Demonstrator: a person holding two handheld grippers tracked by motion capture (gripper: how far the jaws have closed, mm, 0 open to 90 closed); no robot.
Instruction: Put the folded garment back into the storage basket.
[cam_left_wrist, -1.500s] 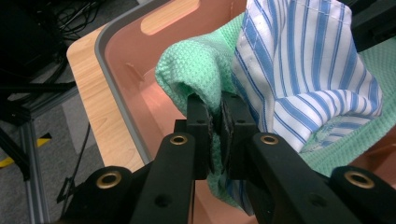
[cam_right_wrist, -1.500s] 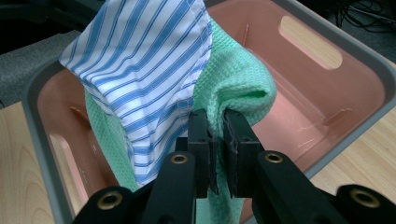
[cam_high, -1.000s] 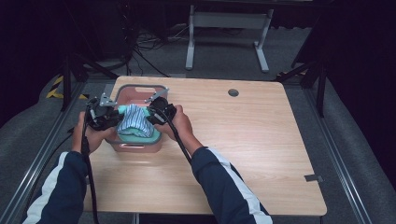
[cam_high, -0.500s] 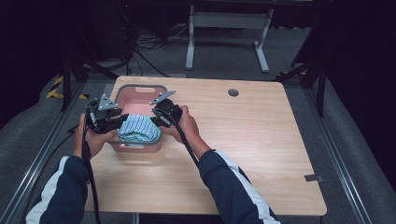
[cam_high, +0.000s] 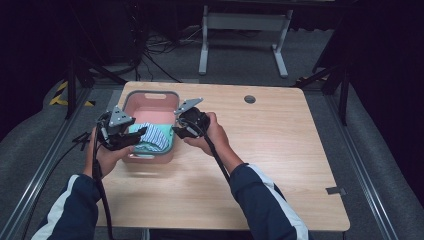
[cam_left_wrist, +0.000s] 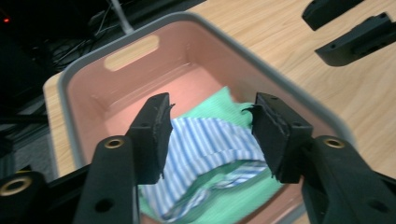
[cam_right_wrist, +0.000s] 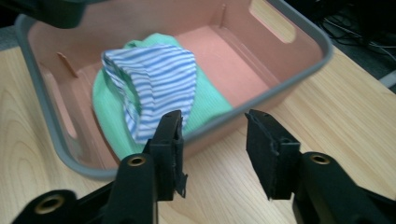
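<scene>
A light wooden table (cam_high: 280, 165) stands on grey carpet (cam_high: 240, 55) in a dark room, a white metal stand (cam_high: 240, 22) behind.

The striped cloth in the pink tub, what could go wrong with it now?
1. The striped cloth sits heaped on the green cloth, not flat; it may unfold or slide off.
2. Both tools have just been opening. The left tool hovers close above the cloth and could snag it.

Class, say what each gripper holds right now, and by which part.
Nothing: the left gripper and right gripper have just been opening, jaws apart, striped cloth lying free in the pink bin.
</scene>
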